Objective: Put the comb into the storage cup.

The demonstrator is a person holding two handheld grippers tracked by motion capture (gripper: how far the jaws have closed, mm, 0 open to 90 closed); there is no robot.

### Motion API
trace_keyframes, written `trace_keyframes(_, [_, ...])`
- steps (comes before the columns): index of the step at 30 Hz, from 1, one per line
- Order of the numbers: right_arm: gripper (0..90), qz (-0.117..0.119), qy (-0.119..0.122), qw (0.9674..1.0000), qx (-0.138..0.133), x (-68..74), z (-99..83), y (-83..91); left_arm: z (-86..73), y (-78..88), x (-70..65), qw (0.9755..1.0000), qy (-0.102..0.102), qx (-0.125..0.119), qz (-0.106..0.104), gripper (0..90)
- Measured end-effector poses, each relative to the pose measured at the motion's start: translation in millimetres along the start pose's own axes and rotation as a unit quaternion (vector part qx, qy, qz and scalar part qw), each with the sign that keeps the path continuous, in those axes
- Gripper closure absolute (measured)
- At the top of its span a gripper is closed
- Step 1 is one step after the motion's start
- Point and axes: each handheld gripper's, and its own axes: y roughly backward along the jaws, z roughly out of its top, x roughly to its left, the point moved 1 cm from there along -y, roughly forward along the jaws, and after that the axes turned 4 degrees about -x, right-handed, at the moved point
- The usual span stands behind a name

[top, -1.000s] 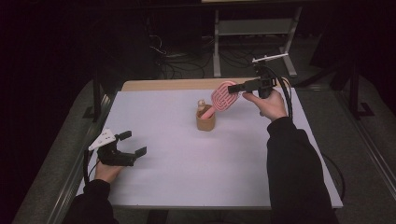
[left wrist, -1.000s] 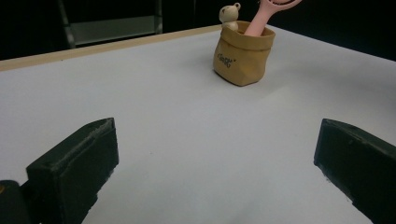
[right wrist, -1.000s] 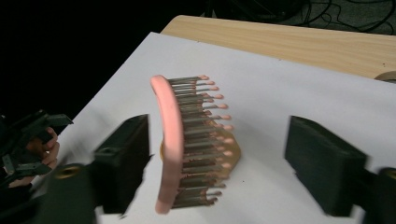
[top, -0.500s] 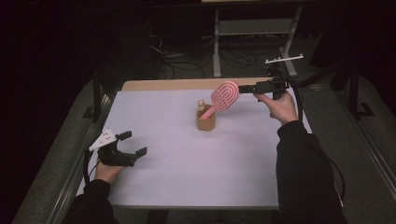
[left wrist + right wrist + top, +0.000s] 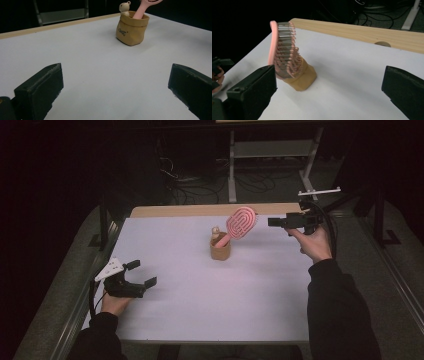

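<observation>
High view: we found the brush (image 5: 240, 222) standing handle-down in the pouch (image 5: 220, 250), its pink head leaning up and out toward the right. The pouch sat on the white table (image 5: 200, 310), a little behind the middle, with a small bear figure (image 5: 215, 232) peeking from its top beside the brush handle.

Our right gripper (image 5: 274, 222) hung in the air just right of the brush head, pointing at it without touching it. Its jaws had just been opening and stood spread wide, with nothing between them. From the right gripper view we saw the brush (image 5: 283, 50) with its bristles facing that camera, the head rising above the pouch (image 5: 303, 76), just beyond the left jaw.

Our left gripper (image 5: 141, 273) rested low at the near left of the table, well apart from the pouch, jaws spread and empty. From the left gripper view we saw bare table (image 5: 100, 75) between the two jaws, and farther off the pouch (image 5: 132, 30) upright, with the bear (image 5: 124, 8) and the brush handle (image 5: 140, 11) sticking out of it.
</observation>
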Motion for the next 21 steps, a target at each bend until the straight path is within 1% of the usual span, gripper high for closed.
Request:
trace_keyframes(3, [0.0, -0.005, 0.002, 1.0000, 0.004, -2.0, -4.4, 3.7, 0.1, 0.5, 0.7, 1.0000, 0.001, -0.002, 0.001, 0.0])
trace_keyframes(8, [0.0, -0.012, 0.008, 0.9998, 0.010, -4.3, -10.4, 12.1, -0.3, 0.1, 1.1, 1.0000, 0.006, -0.002, -0.004, 0.0])
trace_keyframes(13, [0.0, -0.016, 0.009, 0.9998, 0.003, -9.0, -18.0, 22.5, -1.1, -1.5, 0.0, 1.0000, 0.006, 0.003, -0.007, 0.0])
trace_keyframes(18, [0.0, -0.019, 0.010, 0.9998, 0.002, -13.4, -25.1, 30.4, -1.4, -1.6, 0.5, 0.9999, 0.009, 0.003, -0.006, 0.0])
trace_keyframes(21, [0.0, -0.020, 0.010, 0.9998, 0.003, -15.7, -29.7, 33.5, -1.4, -1.7, 0.5, 0.9999, 0.008, 0.003, -0.007, 0.0])
